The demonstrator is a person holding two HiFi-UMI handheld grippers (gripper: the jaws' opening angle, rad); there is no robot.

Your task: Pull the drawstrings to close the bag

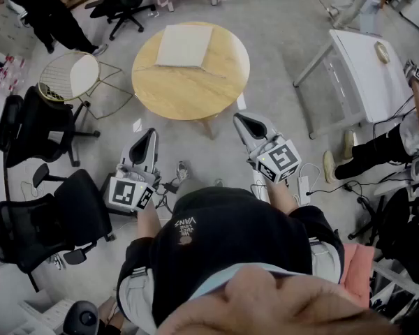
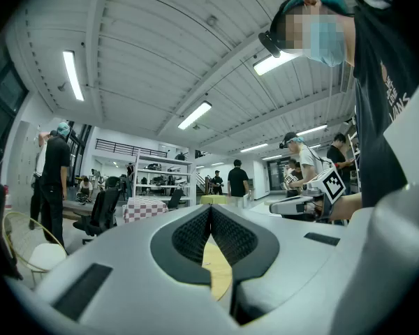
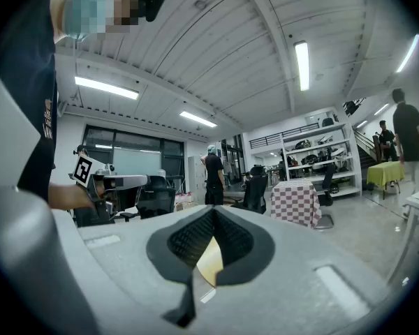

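– Fabric looks soft and light: a flat cream cloth bag [image 1: 185,45] lying on the round wooden table [image 1: 195,93]. Where to grip it?
– Likely by the drawstrings, which are too small to see. Both closed and empty, the left gripper [image 1: 150,135] and right gripper [image 1: 244,121] hang well short of it.

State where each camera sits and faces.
Head view: on the person's head, looking steeply down at the round table; torso, left tongs, right tongs show.
Left gripper view: on the left tongs, level across the room; shut jaws show.
Right gripper view: likewise, on the right tongs.
Shared: both gripper views show the checked table.
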